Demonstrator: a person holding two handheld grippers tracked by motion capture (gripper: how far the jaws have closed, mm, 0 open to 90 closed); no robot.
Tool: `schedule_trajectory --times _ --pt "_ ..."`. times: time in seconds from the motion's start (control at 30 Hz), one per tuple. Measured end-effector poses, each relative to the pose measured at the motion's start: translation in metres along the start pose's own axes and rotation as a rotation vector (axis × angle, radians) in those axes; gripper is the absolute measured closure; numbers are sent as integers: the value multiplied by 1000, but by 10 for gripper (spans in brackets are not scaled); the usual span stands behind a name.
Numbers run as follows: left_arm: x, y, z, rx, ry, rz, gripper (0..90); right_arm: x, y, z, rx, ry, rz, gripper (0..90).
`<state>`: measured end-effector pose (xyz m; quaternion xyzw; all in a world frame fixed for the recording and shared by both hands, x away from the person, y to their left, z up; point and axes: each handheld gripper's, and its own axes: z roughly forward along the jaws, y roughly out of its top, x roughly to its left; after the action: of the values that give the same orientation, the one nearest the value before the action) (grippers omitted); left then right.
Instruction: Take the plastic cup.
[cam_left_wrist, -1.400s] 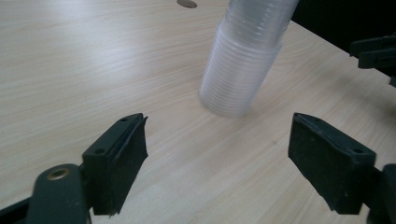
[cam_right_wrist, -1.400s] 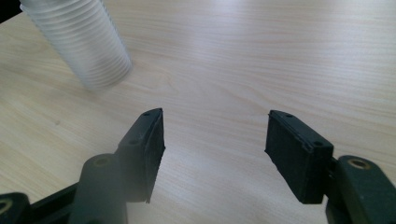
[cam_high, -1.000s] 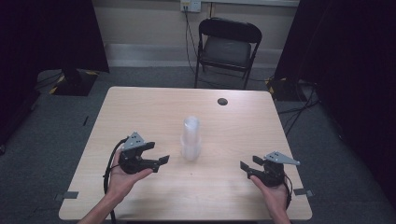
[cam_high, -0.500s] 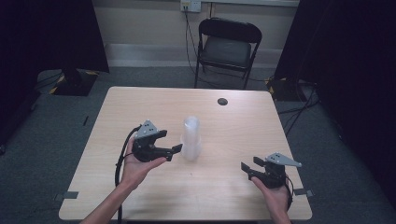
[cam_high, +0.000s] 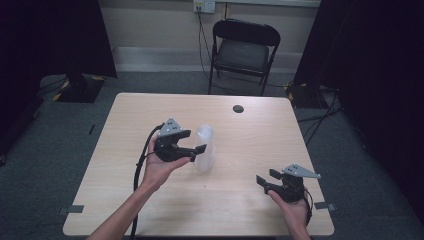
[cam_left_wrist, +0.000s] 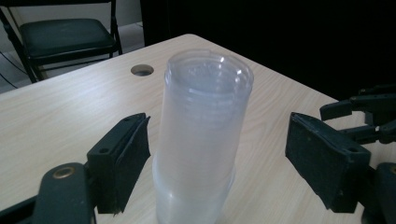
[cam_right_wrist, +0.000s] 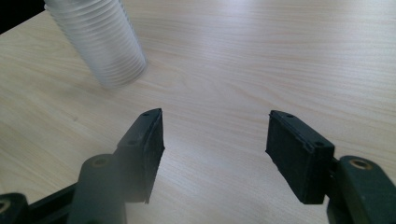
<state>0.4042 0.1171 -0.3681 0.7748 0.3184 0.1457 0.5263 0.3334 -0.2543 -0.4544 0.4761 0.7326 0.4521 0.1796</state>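
I am working around a stack of clear plastic cups (cam_high: 205, 148) standing upright near the middle of the wooden table (cam_high: 150, 115), its long axis vertical. My left gripper (cam_high: 194, 152) sits just beside the stack on its left side, lifted off the tabletop, and it is by far the nearer hand. In the left gripper view the stack (cam_left_wrist: 203, 135) stands between the two black pads (cam_left_wrist: 122, 158), with a gap showing on each side, so nothing is gripped yet; the jaws have just been closing in a little and remain wide apart. My right gripper (cam_high: 267, 177) rests well apart from the stack, toward the near right corner, its jaws spread and empty over bare wood. In the right gripper view the stack (cam_right_wrist: 100, 39) is cut off at the top edge. I cannot count the cups; their clear walls blur together, and the foot of the stack is cut off in the left gripper view.
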Motion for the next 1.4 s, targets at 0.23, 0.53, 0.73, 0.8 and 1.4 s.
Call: schedule_trajectory --times 0.23,0.53,0.73,0.8,1.4 --pt "-2 11 11 -11 14 24 246 0 0 0 1 2 -7 362" --pt "2 6 33 -7 9 1 255 0 -1 2 11 3 -12 349" --pt "6 0 42 14 11 12 257 0 -1 3 15 3 -15 347" --pt "7 -1 43 3 14 2 268 1 -1 3 16 6 -17 346" --pt "10 -13 54 72 37 34 272 -4 -1 0 16 3 -4 343"
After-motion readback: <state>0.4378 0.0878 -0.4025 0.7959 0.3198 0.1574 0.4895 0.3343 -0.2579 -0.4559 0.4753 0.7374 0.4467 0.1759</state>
